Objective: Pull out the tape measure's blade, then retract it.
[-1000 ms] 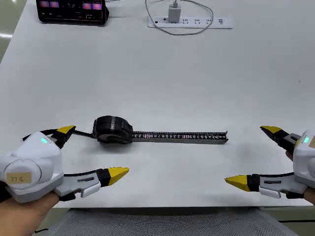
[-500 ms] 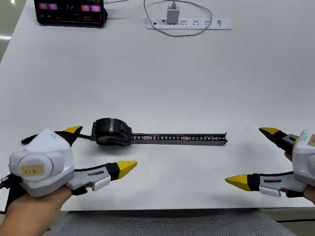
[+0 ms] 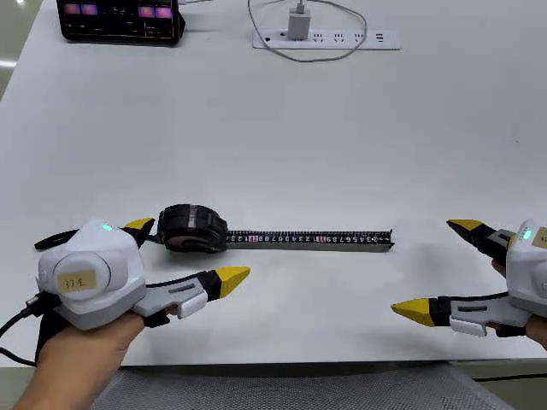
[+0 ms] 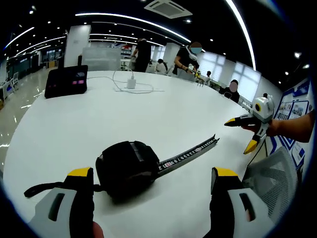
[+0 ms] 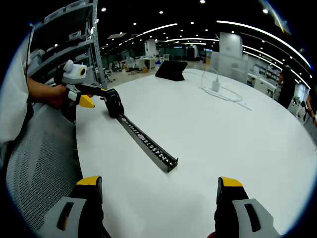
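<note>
Retraction looks to be the step in hand, since the blade point(image 3: 308, 238) lies drawn out flat on the white table point(image 3: 282, 137). It runs from the black case point(image 3: 194, 228) toward our right and ends at its hook point(image 3: 391, 237). Our left gripper point(image 3: 188, 250) has its jaws spread wide with nothing gripped. In the left gripper view the case sits between and just ahead of the two yellow tips, touched by neither. Our right gripper point(image 3: 438, 266) is likewise spread and empty, well apart from the hook, off past the blade's far end.

To do this well, we judge that the left jaws should close square on the case's sides, so it cannot roll or skid when the spring pulls. We cannot tell whether a lock holds the blade (its lying extended with nothing holding it suggests one does), so a release may need pressing. The right gripper would do best to pinch the blade near the hook and walk it back, because a free blade can whip. A black strap point(image 4: 39, 189) trails from the case beside one left jaw, and we should keep it out of the pinch.
</note>
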